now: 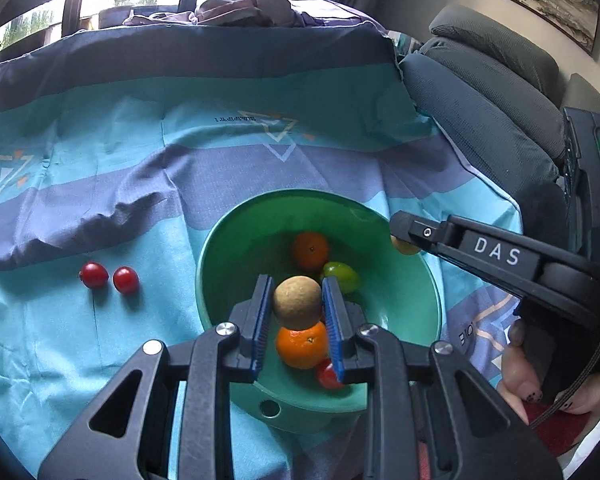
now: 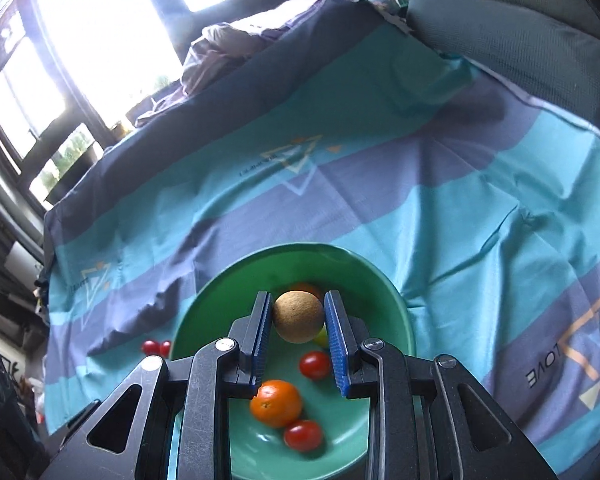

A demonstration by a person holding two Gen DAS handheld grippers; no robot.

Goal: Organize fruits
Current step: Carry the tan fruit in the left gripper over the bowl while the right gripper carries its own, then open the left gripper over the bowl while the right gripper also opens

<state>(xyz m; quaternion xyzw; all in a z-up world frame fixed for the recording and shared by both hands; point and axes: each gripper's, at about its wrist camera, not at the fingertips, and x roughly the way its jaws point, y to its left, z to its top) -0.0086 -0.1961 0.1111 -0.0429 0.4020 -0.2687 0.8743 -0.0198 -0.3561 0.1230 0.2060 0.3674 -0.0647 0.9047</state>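
Note:
A green bowl [image 1: 415,280] [image 2: 204,304] on the striped cloth holds two oranges [image 1: 309,250] [image 2: 276,398], a green fruit [image 1: 341,276] and red tomatoes [image 1: 327,374] [image 2: 315,364]. Over the bowl, my left gripper [image 1: 296,280] is shut on a round tan fruit [image 1: 298,302] between its blue pads. My right gripper [image 2: 298,294] is likewise shut on a second tan fruit [image 2: 298,316] above the bowl. In the left wrist view the right gripper [image 1: 401,236] reaches over the bowl's right rim, a bit of its fruit [image 1: 404,247] showing. Two red tomatoes [image 1: 94,275] [image 2: 150,347] lie on the cloth left of the bowl.
The blue and purple striped cloth [image 1: 100,140] covers the table, with a raised fold left of the bowl. Crumpled clothing [image 1: 244,0] lies at the far edge under the windows. A grey armchair [image 1: 479,100] stands to the right. A person's hand [image 1: 519,376] grips the right tool.

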